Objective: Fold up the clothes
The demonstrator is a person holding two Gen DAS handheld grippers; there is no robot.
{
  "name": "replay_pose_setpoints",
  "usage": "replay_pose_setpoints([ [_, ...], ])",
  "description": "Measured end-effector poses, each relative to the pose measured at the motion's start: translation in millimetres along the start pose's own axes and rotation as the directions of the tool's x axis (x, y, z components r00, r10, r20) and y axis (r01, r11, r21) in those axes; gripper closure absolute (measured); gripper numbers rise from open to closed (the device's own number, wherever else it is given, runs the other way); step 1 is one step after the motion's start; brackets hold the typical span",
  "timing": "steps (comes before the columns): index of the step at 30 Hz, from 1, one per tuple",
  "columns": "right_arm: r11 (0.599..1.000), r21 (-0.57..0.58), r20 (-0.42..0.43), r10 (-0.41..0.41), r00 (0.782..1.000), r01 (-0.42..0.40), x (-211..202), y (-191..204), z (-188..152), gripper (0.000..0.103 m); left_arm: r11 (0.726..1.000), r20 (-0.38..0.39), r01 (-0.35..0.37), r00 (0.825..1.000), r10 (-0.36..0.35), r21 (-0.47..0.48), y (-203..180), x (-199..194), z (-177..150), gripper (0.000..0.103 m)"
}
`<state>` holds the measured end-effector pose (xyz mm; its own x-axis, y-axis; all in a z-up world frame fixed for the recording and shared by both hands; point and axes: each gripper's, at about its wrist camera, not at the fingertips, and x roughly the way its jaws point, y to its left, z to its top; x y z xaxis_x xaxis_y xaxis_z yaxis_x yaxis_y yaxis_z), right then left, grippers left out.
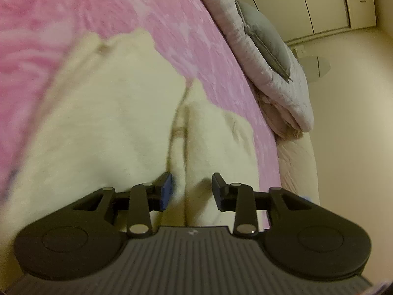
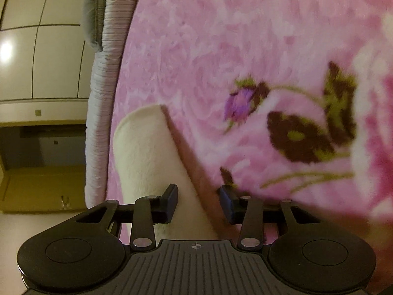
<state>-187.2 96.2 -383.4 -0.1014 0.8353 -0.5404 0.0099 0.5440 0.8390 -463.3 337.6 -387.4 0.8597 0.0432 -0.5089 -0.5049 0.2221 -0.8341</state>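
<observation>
Cream fleece garment (image 1: 110,123) spread on pink floral blanket (image 1: 172,19), flat for folding; left gripper (image 1: 191,184) released above it; right gripper (image 2: 199,199) unclenched, straddling its edge.

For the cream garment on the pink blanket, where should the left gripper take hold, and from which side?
Grip the raised fold ridge of the cream garment, which runs straight ahead of the left gripper. Come down from above, jaws straddling the ridge: elsewhere the cloth lies flat on the pink blanket, offering no edge to pinch.
</observation>
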Motion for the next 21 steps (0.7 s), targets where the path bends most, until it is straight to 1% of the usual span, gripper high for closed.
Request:
replay_pose_setpoints([
  [1,1.0,-0.004,-0.005,0.004,1.0,-0.004,-2.1,-7.1,0.3,0.061,1.0,-0.005,0.005,1.0,-0.005,-0.002,-0.3,4.0,0.4,0.072],
  [3,0.999,-0.041,-0.023,0.012,1.0,-0.013,-0.1,-5.3,-2.5,0.061,0.999,-0.013,0.031,0.999,-0.031,0.011,-2.7,8.3,1.9,0.071],
  [4,0.998,-0.061,-0.033,0.016,0.999,-0.017,1.2,-3.8,-4.0,0.061,0.998,-0.014,0.044,0.999,-0.043,0.038,-5.4,8.3,1.6,0.073],
  [5,0.997,-0.08,-0.042,0.019,0.999,-0.022,2.4,-2.2,-5.6,0.061,0.997,-0.007,0.049,0.999,-0.049,0.063,-8.1,6.3,0.4,0.083],
  [6,0.995,-0.1,-0.052,0.022,0.998,-0.027,3.7,-0.7,-7.1,0.062,0.994,0.009,0.053,0.998,-0.054,0.093,-10.5,0.6,-0.4,0.087],
  [8,0.985,-0.173,-0.065,0.016,0.998,-0.027,8.5,10.5,-17.0,0.063,0.987,0.053,0.055,0.997,-0.064,0.148,-14.5,-15.3,-1.5,0.088],
  [9,0.973,-0.229,-0.067,0.006,0.998,-0.021,10.4,18.6,-23.6,0.064,0.982,0.09,0.046,0.994,-0.063,0.182,-15.7,-28.2,-1.0,0.088],
  [11,0.941,-0.339,-0.063,-0.024,0.998,0.001,14.8,35.4,-38.2,0.064,0.975,0.148,0.021,0.988,-0.055,0.22,-14.4,-51.4,0.7,0.089],
  [12,0.916,-0.401,-0.06,-0.04,0.997,0.012,15.2,43.1,-46.8,0.064,0.971,0.176,0.008,0.983,-0.051,0.238,-13.7,-62.9,1.6,0.089],
  [13,0.889,-0.457,-0.053,-0.057,0.997,0.027,17.8,49.5,-55.2,0.064,0.972,0.194,-0.004,0.98,-0.043,0.234,-8.4,-73.3,2.7,0.089],
  [15,0.824,-0.564,-0.034,-0.091,0.995,0.056,24.2,61.8,-71.7,0.064,0.979,0.192,-0.026,0.981,-0.014,0.203,9.6,-81.3,4.3,0.089],
  [17,0.746,-0.661,-0.012,-0.122,0.992,0.084,30.5,74.2,-88.2,0.064,0.984,0.189,-0.049,0.982,0.016,0.172,27.8,-89.2,5.9,0.089],
  [19,0.664,-0.739,0.018,-0.149,0.989,0.114,35.8,84.7,-102.7,0.064,0.987,0.196,-0.026,0.981,-0.005,0.157,37.2,-91.5,4.2,0.089],
  [21,0.599,-0.788,0.049,-0.168,0.985,0.142,42.0,89.2,-116.5,0.064,0.984,0.211,-0.027,0.978,-0.011,0.175,33.0,-94.6,4.5,0.09],
])
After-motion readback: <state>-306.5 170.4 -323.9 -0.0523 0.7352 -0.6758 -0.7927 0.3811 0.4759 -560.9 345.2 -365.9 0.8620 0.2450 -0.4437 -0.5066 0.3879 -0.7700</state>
